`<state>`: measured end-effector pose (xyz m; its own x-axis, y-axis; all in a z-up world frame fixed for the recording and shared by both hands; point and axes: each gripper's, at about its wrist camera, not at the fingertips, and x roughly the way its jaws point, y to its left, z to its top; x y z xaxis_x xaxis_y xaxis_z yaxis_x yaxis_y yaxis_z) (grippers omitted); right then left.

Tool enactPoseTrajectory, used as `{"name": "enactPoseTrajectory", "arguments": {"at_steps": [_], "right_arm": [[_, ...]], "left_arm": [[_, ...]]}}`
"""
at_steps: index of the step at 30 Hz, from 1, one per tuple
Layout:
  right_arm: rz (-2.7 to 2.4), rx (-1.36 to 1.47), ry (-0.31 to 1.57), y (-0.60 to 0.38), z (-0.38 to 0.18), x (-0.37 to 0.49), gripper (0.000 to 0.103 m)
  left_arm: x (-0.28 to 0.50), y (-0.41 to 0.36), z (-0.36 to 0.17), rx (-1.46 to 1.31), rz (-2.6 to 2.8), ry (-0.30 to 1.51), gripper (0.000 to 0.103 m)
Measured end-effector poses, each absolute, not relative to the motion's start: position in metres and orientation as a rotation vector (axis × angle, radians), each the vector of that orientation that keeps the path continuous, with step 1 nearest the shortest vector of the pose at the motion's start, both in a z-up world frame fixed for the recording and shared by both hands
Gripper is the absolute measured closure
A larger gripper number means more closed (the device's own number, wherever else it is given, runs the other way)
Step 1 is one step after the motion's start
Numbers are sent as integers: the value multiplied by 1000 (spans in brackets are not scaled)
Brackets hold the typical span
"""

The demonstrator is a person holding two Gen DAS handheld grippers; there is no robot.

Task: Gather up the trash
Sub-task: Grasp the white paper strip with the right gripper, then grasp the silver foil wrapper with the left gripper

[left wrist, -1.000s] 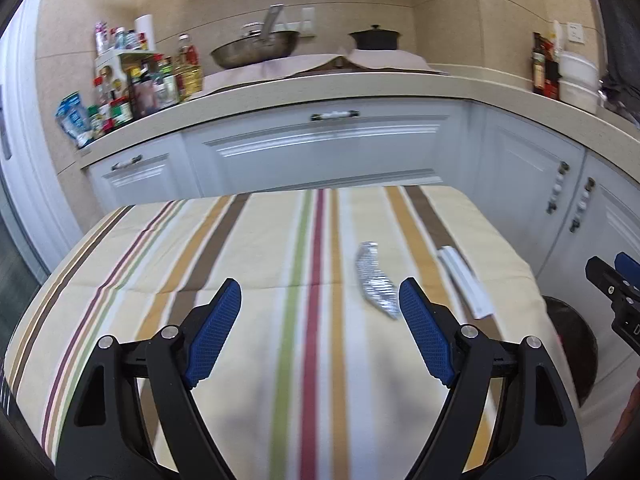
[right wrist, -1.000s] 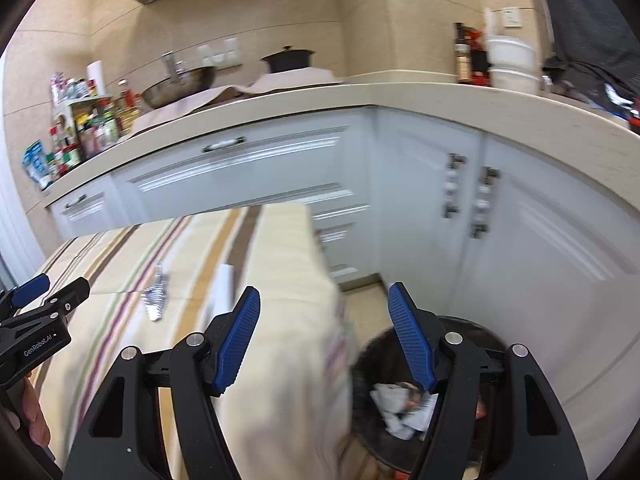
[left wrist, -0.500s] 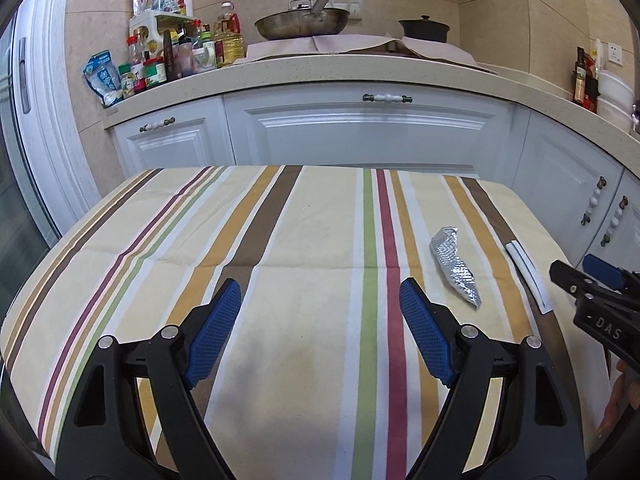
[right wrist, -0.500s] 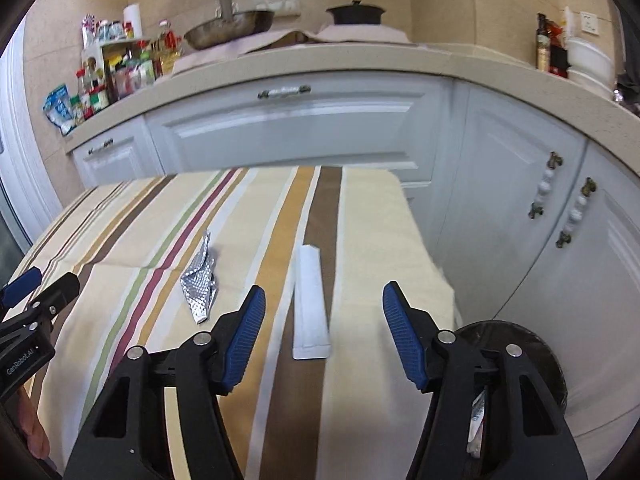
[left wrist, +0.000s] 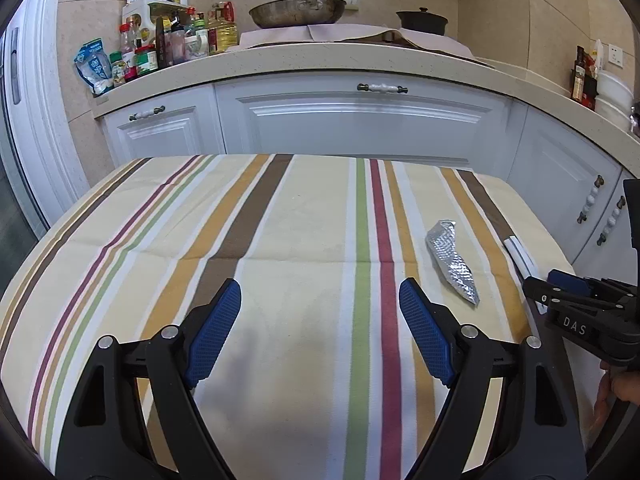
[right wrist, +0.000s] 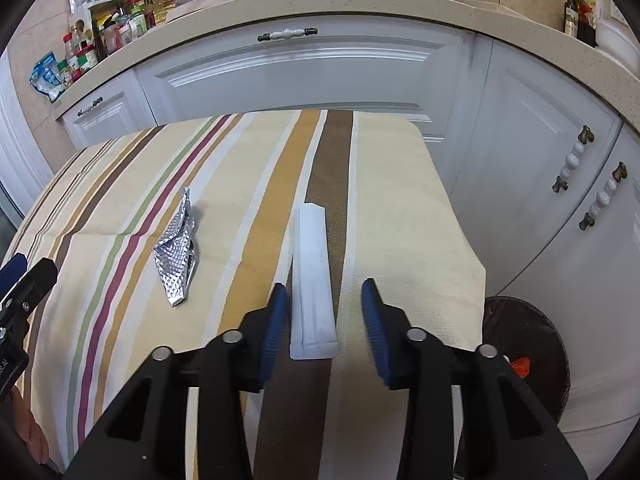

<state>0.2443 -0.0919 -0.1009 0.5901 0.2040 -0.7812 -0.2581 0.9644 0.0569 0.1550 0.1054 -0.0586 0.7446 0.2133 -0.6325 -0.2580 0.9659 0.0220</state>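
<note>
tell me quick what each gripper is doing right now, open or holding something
Left gripper: open, holding nothing, above the striped tablecloth.
Right gripper: open, holding nothing, jaws either side of the white wrapper.

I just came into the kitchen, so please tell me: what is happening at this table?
A person is collecting trash with two handheld grippers. The right gripper is open around the near end of a long flat white wrapper on the striped tablecloth. The left gripper hangs open, holding nothing. A crumpled silver foil wrapper still lies there.
</note>
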Motion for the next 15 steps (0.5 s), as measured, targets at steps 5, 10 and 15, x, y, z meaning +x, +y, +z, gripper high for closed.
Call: {"name": "enactPoseTrajectory", "arguments": {"at_steps": [5,10,15], "right_arm": [[285,-71,897,-92,-100,243,80],[296,-52,857,-94,-95,237,80],[305,-19,823,-99,-89,232,80]], "left_arm": [[159,94,-60,-57,234,689,24],[168,81,-62,-53,213,704,24],[183,68,-62,-41,197,712,24]]}}
